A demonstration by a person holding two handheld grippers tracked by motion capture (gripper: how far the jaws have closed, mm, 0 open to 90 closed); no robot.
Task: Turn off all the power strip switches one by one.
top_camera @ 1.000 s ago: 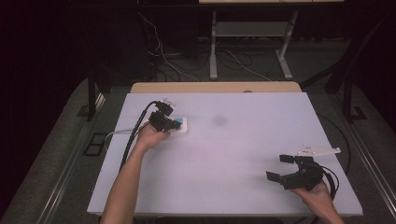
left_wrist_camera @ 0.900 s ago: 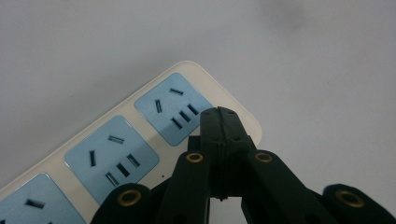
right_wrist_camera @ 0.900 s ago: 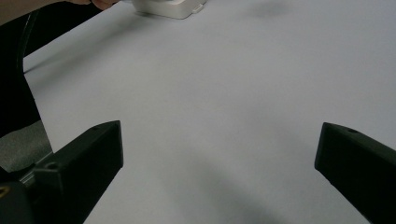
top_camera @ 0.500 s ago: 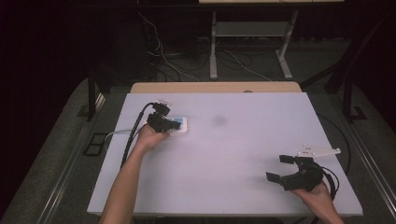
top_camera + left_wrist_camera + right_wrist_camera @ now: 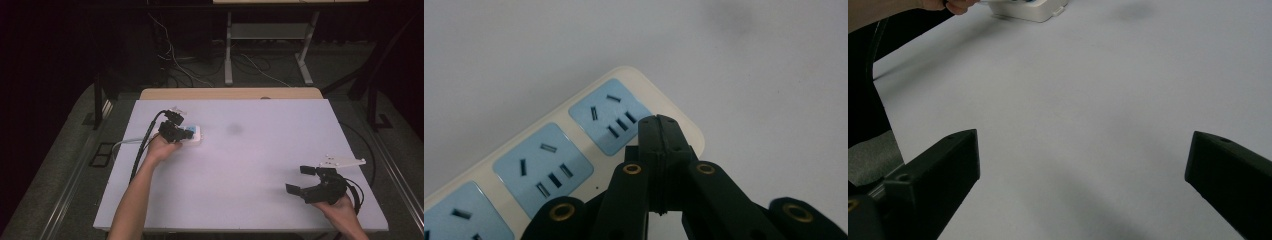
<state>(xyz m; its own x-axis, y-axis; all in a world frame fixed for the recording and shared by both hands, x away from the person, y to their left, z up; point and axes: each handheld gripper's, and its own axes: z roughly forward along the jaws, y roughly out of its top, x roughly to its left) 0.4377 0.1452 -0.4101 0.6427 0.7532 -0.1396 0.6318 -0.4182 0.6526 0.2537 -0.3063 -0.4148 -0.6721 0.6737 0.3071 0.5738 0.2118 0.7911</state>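
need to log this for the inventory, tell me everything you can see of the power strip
The power strip is cream-white, plastic-looking, with rounded corners and pale blue socket panels, three in the left gripper view, all with dark slots and nothing plugged in. It lies flat on the white table, left of centre towards the far side. The left gripper, jaws pressed together, hangs over its end.
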